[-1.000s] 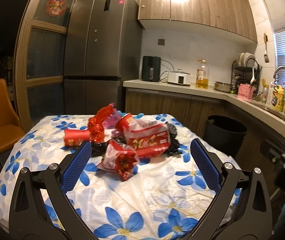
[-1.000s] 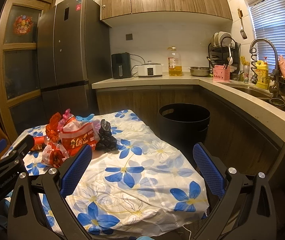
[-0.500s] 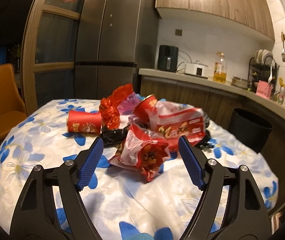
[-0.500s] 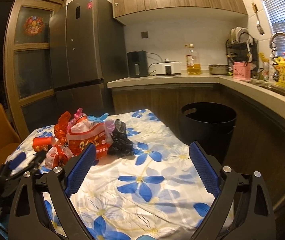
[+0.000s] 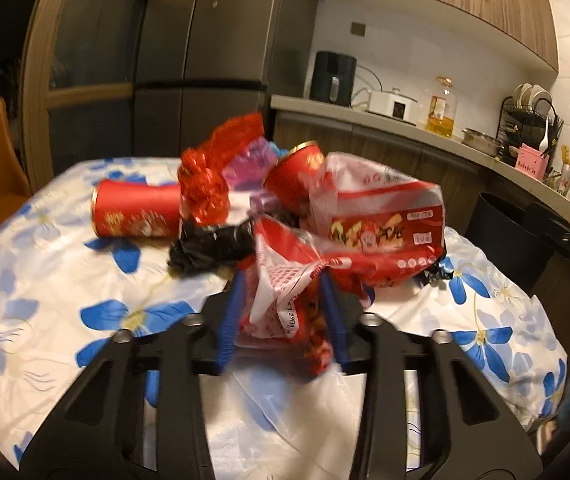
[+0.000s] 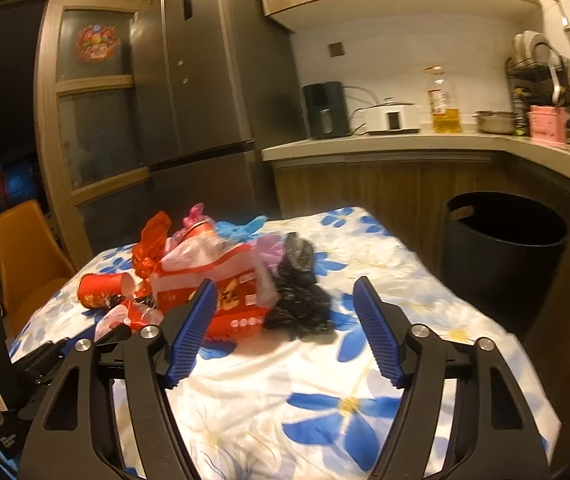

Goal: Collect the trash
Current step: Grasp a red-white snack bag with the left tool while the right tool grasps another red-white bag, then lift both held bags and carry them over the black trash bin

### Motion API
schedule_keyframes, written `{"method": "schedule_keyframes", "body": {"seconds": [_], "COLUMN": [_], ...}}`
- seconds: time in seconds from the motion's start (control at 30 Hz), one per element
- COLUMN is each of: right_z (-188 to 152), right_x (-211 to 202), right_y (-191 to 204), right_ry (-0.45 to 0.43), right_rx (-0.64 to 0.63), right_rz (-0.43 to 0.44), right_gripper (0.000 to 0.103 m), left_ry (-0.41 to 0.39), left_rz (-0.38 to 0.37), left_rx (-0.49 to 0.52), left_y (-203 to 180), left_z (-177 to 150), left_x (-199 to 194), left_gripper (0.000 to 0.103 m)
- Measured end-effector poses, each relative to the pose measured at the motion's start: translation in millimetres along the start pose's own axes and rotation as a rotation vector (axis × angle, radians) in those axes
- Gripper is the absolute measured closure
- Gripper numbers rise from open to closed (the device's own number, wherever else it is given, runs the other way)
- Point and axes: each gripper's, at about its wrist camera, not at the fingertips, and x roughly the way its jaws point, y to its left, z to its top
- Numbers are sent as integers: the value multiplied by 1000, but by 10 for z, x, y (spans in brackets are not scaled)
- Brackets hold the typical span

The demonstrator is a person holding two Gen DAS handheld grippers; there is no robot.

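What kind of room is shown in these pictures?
Most likely a home kitchen: a tall fridge, a counter with an oil bottle, and a dish rack by the window.

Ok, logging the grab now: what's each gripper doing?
Left gripper: closing, pads on the red wrapper.
Right gripper: open, closing, nothing between its jaws yet.

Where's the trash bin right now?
In the right wrist view, the black bin stands on the floor off the table's right side, against the counter cabinets.
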Motion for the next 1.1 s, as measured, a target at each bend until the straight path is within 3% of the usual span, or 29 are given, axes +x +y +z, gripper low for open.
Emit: {"method": "schedule_keyframes", "body": {"seconds": [0.2, 0.5, 0.63, 0.77, 1.1], "right_z": [-39, -135, -186, -168, 97], "right_x": [325, 794, 916, 771, 141], "right_y": [21, 119, 132, 142, 37], "right_ry": [48, 116, 158, 133, 4], "right_rx": [2, -5, 2, -8, -3], "right_rz": [49, 112, 134, 164, 131], "right_gripper": [49, 65, 85, 99, 100], "left_ry": [13, -20, -25, -43, -122], "left_rz": [-22, -32, -7, 7, 23], "left_rx": [-12, -14, -7, -12, 18], "left_y": [24, 86, 131, 126, -44], "left_z": [-5, 50, 95, 134, 305], "left_x": [48, -180, -229, -304, -565], "left_gripper": [93, 95, 95, 95, 95]}}
